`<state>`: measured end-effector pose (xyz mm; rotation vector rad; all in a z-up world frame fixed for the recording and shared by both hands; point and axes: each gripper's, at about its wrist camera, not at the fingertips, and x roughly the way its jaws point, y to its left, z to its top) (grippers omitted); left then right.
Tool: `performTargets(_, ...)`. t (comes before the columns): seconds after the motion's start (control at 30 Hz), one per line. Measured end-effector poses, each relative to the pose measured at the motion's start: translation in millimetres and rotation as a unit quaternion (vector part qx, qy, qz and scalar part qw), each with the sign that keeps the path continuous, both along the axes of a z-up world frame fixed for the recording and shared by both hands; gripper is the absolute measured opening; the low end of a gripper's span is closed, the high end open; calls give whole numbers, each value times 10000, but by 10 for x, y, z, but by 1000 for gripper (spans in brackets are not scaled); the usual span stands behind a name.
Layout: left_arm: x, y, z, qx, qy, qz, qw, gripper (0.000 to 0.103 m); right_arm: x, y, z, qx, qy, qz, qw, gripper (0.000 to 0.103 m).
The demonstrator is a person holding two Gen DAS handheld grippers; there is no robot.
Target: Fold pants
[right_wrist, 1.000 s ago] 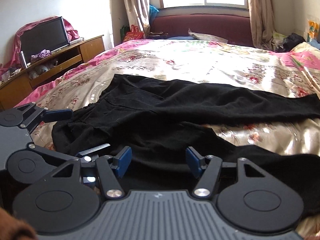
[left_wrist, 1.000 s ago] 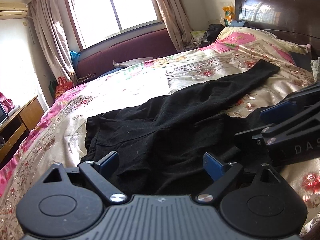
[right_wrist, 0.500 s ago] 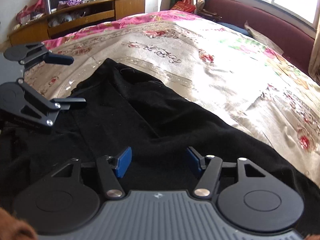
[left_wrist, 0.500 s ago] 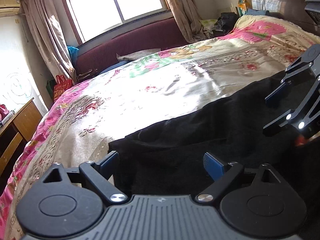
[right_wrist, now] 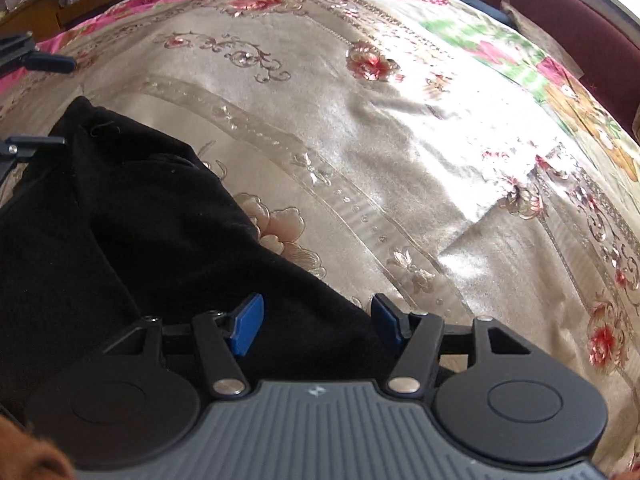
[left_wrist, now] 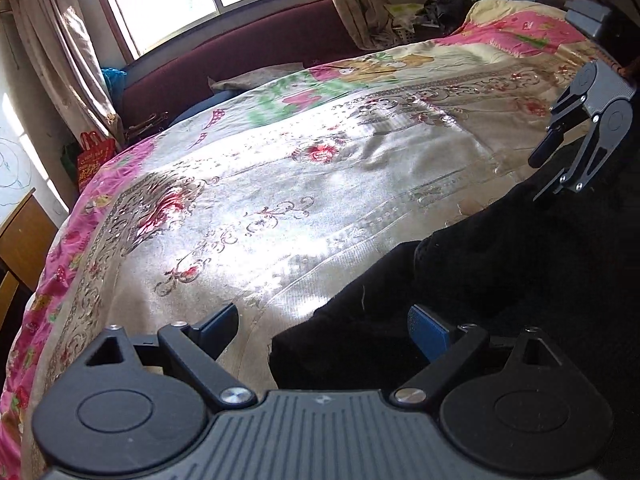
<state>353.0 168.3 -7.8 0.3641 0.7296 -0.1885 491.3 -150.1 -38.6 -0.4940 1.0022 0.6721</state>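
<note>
Both grippers have swung down toward the far edge of the pants (left_wrist: pixel 500 280) on the bed (left_wrist: pixel 300 200), left gripper (left_wrist: pixel 324 328) and right gripper (right_wrist: pixel 316 320) with jaws apart, gripping nothing, so we judge the next move is closing on that edge for the fold.

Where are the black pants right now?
The black pants lie on the flowery bedspread, at the lower right of the left wrist view and the lower left of the right wrist view, right by both open grippers.
</note>
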Motion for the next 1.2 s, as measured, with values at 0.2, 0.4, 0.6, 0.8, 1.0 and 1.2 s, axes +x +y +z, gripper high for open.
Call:
performTargets(0.2, 335, 75, -63, -94, 408, -397, 9983, 103, 247, 63, -102, -27, 517, 559, 9971, 61)
performTargets(0.4, 414, 113, -249, -65, 1127, -593, 9918, 90, 251, 58, -210, -121, 667, 877, 9938, 62)
performTargets(0.6, 404, -34, -327, 67, 1361, -623, 9887, 39, 239, 79, -167, -132, 819, 579, 9949, 17)
performTargets(0.8, 114, -112, -104, 114, 961, -601, 9935, 27, -166, 39, 189, -207, 376, 396, 9983, 7)
performTargets(1.0, -719, -185, 436, -110, 393, -807, 9959, 27, -1153, -217, 961, 119, -63, 254, 9996, 5)
performTargets(1.2, -1940, -361, 596, -149, 388, -848, 9955, 28, -2570, -370, 1137, 611, 520, 344, 9962, 5)
